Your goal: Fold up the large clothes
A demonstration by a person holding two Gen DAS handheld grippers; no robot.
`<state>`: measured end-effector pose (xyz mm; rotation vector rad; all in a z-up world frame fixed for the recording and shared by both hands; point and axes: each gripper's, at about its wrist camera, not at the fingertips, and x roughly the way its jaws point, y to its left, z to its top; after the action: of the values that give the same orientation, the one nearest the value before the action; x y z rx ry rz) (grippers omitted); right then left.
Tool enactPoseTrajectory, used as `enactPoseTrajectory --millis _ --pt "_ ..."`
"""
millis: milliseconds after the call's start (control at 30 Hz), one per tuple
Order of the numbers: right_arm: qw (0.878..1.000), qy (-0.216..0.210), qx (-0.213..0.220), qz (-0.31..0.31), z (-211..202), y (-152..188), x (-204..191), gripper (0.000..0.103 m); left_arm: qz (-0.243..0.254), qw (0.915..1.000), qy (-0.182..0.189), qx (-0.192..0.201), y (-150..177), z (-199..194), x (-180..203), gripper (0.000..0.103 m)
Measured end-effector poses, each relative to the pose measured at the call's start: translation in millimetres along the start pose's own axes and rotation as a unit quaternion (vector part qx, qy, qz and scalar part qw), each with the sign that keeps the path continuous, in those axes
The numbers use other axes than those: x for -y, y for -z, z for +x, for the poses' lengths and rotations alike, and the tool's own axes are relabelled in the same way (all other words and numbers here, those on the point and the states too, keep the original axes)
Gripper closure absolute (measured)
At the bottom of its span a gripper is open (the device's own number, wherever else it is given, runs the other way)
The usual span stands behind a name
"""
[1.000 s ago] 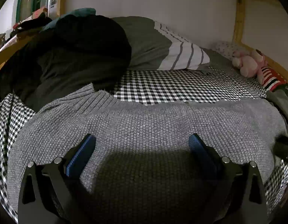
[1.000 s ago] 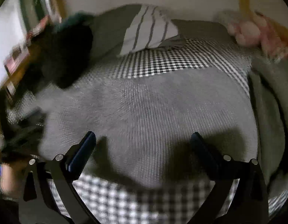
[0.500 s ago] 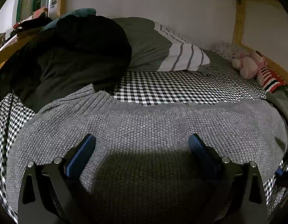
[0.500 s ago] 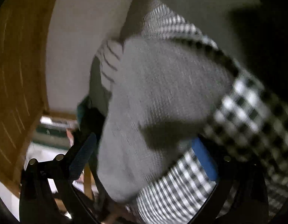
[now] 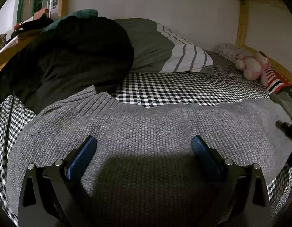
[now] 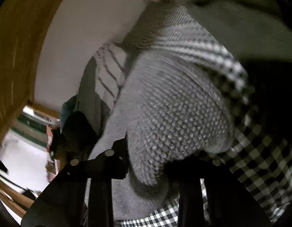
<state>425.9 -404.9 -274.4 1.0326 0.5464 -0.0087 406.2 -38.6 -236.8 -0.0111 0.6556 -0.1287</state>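
Now we held the left gripper (image 5: 144, 147) spread wide above the grey knitted sweater (image 5: 155, 132), which lay flat on the checkered bedsheet (image 5: 165, 90); our right gripper (image 6: 151, 162) had just closed, pinching a bunched sweater edge.

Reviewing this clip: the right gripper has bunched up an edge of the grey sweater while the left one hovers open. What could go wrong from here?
1. The right gripper, whose jaws have just been closing, pinches a thick bunch of the grey sweater. Checked sheet lies right beside the grip and may lift too.
2. The left gripper is open above the knit, pinning nothing, so the whole sweater could drag sideways instead of folding.
3. The sweater's ribbed end touches the black clothes pile and could snag.
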Motion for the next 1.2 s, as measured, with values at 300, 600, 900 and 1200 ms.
enactPoseTrajectory --millis 300,600,900,1200 --pt "0.989 -0.022 0.051 -0.139 -12.1 -2.9 -82.9 0.079 -0.007 0.9974 -0.057 0.043 -14.1 -49.3 -23.2 0.005" --pt "0.93 -0.035 0.086 -0.356 -26.7 48.3 -186.7 0.08 -0.006 0.9967 -0.039 -0.07 -1.7 8.3 -45.1 0.005" --pt "0.84 -0.052 0.066 -0.536 5.1 143.3 -291.9 0.08 -0.029 0.9964 0.033 -0.072 -8.4 -11.5 -73.7 0.006" --pt "0.685 0.011 0.041 -0.727 53.8 273.0 -306.8 0.08 -0.221 0.9716 -0.071 0.046 -44.8 -94.7 -250.1 0.006"
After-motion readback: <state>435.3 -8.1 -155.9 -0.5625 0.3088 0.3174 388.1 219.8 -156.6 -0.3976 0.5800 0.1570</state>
